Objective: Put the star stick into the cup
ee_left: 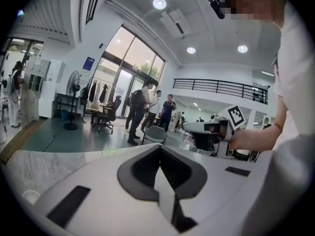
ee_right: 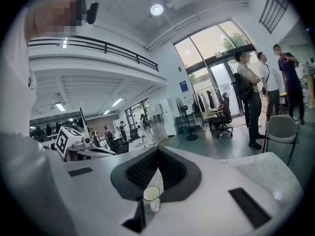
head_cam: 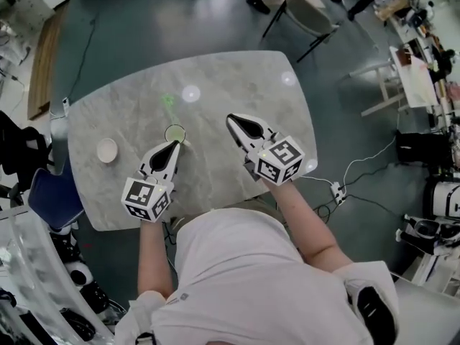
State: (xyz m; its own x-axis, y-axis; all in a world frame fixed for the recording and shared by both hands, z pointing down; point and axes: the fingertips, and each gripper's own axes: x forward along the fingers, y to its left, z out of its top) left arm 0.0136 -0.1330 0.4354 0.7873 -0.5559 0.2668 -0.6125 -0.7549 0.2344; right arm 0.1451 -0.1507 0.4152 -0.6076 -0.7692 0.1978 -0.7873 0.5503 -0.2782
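- The left gripper [head_cam: 175, 144] [ee_left: 160, 148] has its jaws pressed together at the tips, with nothing pinched between them.
- Its tip lies just at the near side of the cup [head_cam: 175, 133]. No view shows whether the two touch.
- The right gripper [head_cam: 231, 118] [ee_right: 157, 149] also has its jaws closed tip to tip on nothing. It hangs to the right of the cup, clearly apart from it.
- In the right gripper view the cup [ee_right: 152, 196] shows through the opening behind the joined tips, not held.
- The star stick [ee_right: 157, 178] stands in the cup, a pale green shaft rising out of its rim.
- In the head view the stick's green top [head_cam: 169, 100] shows beyond the cup's far side.
- The cup stands upright on the marble table [head_cam: 237, 77], left of the table's middle.
- A small white dish [head_cam: 107, 150] sits well to the left of the cup, near the table's left edge.
- A chair [head_cam: 310, 14] stands on the floor far beyond the cup, past the table's right corner.
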